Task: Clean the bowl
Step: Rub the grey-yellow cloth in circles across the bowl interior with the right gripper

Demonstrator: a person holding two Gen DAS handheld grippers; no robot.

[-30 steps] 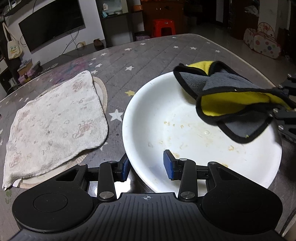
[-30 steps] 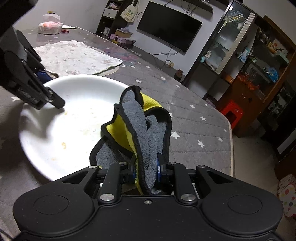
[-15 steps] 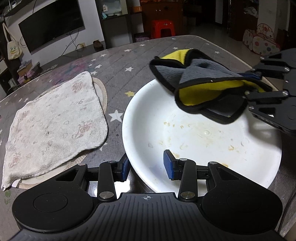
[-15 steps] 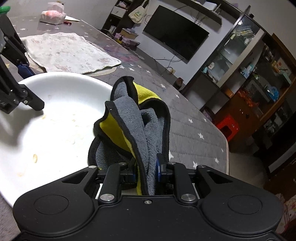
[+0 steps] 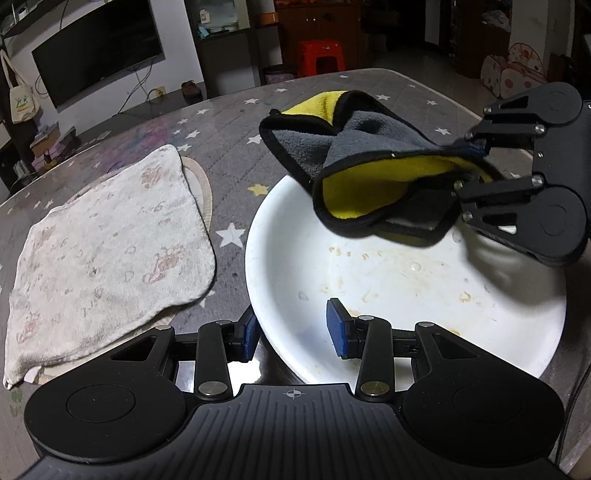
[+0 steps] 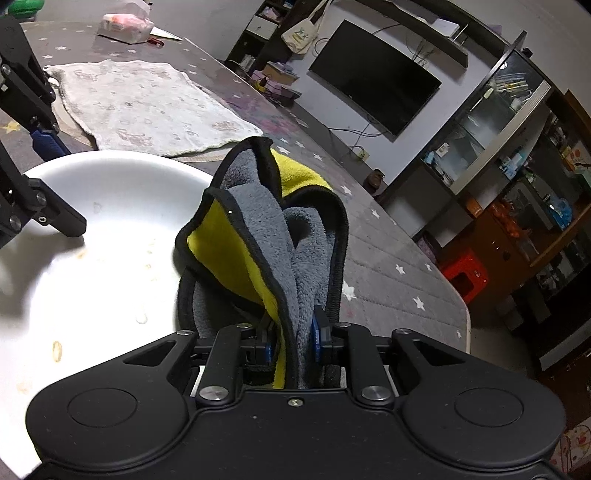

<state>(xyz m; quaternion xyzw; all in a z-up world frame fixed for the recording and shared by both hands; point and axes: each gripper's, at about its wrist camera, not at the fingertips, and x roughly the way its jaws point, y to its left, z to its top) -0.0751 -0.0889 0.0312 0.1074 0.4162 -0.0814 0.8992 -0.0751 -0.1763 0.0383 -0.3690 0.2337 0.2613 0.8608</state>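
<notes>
A wide white bowl [image 5: 369, 280] with scattered food bits sits on the grey star-patterned table; it also shows in the right wrist view [image 6: 92, 236]. My left gripper [image 5: 291, 332] is open, its pads straddling the bowl's near rim, one outside and one inside. My right gripper [image 6: 291, 339] is shut on a grey and yellow cloth [image 6: 266, 236] and holds it above the bowl's far right part. In the left wrist view the cloth [image 5: 365, 166] hangs from the right gripper [image 5: 469, 166] over the bowl.
A pale patterned towel [image 5: 103, 251] lies on a round mat left of the bowl; it shows in the right wrist view [image 6: 147, 107] too. A tissue pack [image 6: 127, 24] lies at the table's far end. The table edge [image 6: 458, 306] runs close on the right.
My right gripper has carried the cloth further in over the bowl and a little up and to the left. The left gripper and bowl have stayed still.
</notes>
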